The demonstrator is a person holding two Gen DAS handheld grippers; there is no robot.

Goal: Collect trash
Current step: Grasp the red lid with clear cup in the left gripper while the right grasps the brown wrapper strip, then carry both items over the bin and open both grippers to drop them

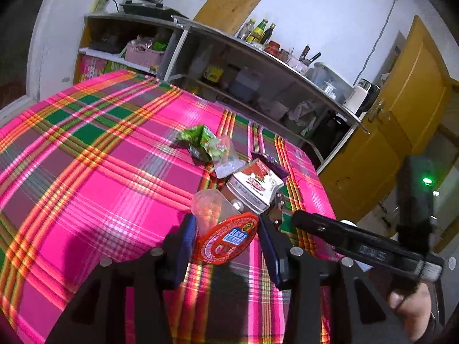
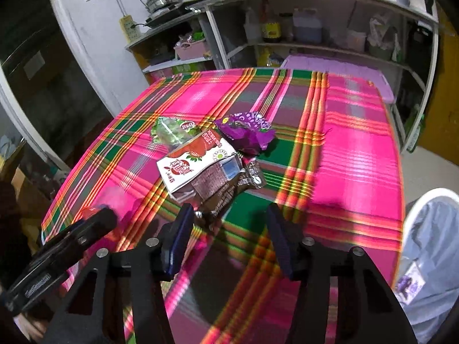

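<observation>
Left gripper (image 1: 226,240) jaws clasp the red round foil lid (image 1: 225,242); right gripper (image 2: 226,229) jaws gape wide and empty. Red-and-white carton (image 2: 198,166), purple wrapper (image 2: 246,132), green wrapper (image 2: 172,129) remain mid-frame on the surface.

Left tongs (image 1: 228,246) & right tongs (image 2: 228,238): matte black angular frames w/ triangular cutouts, silver round screw heads, dark blue pads (image 1: 188,239). White lettering on black side bar. Bare-skinned hand (image 1: 413,312), dark sleeve.

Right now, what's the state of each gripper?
Left gripper: closed on the round red-lidded clear plastic cup.
Right gripper: open, holding nothing, near the white strawberry milk carton.
</observation>
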